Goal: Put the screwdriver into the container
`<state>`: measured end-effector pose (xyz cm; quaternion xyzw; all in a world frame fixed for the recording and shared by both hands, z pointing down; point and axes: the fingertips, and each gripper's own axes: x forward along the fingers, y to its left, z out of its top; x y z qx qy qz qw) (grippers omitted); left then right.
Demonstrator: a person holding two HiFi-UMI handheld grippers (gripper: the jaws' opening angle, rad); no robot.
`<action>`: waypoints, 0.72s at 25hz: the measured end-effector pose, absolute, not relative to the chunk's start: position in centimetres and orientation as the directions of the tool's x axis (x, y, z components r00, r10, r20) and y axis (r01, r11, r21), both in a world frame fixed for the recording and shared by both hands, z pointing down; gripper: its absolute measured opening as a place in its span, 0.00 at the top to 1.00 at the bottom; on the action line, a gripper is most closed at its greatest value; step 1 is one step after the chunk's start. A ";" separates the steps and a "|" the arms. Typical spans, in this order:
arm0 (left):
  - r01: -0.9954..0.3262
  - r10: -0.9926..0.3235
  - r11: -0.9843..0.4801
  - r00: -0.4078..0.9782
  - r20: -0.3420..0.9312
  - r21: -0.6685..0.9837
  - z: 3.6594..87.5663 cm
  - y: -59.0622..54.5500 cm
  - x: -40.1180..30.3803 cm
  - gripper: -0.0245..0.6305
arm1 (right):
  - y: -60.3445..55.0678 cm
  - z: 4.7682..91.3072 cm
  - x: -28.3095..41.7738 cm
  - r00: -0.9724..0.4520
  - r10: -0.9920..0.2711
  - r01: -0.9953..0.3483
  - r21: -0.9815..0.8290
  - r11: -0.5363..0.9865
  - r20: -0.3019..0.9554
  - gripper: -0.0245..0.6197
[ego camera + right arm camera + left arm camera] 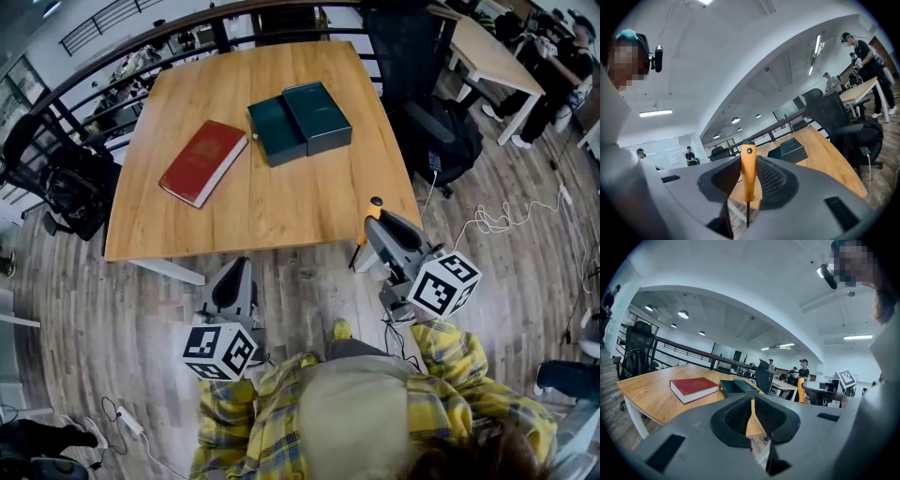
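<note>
Two grippers are in play, and both hang off the near edge of the worktop (300, 202), out over the wooden floor (112, 309).

On our right side, the right gripper (374, 228) has its jaws clamped on the screwdriver (372, 215). We see the orange handle pinched squarely between the two ribbed pads, with the black cap at the top and the thin dark shaft running down past the jaws toward the floor. From the head view the tool sits just by the near right corner of the worktop, tilted a little, tip lowest. It is well apart from the container (277, 134).

That container is a dark green box lying toward the far middle of the worktop. Its two halves sit side by side and touching; the left half shows a sunken inside, the right half a raised flat top. We can make out nothing lying in it.

Over on our left, the left gripper (238, 269) has its jaws brought together with nothing between them. In the left gripper view the pads meet at the base, and only a narrow wedge of worktop shows above that. It sits low and near the body, below the worktop's near edge.

To the left of the container, a red book (203, 161) lies flat and at an angle, close to it but not touching.

Yellow plaid sleeves (450, 361) show at the bottom of the head view, behind both marker cubes.
</note>
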<state>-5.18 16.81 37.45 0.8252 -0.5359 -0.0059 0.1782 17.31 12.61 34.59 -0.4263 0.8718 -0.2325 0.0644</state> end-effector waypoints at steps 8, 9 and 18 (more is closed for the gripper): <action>-0.909 -0.914 -0.295 0.358 0.190 0.294 37.5 14.3 -5.2 0.92 | 9.6 35.1 16.8 -0.683 -0.723 -0.679 -0.457 0.575 0.105 0.71; -0.911 -0.918 -0.286 0.349 0.189 0.297 37.5 14.0 -5.0 0.92 | 9.3 35.1 17.0 -0.686 -0.719 -0.677 -0.457 0.577 0.109 0.71; -0.923 -0.909 -0.239 0.322 0.266 0.300 38.1 11.9 -2.4 0.93 | 6.9 35.4 18.2 -0.724 -0.680 -0.639 -0.487 0.596 0.118 0.71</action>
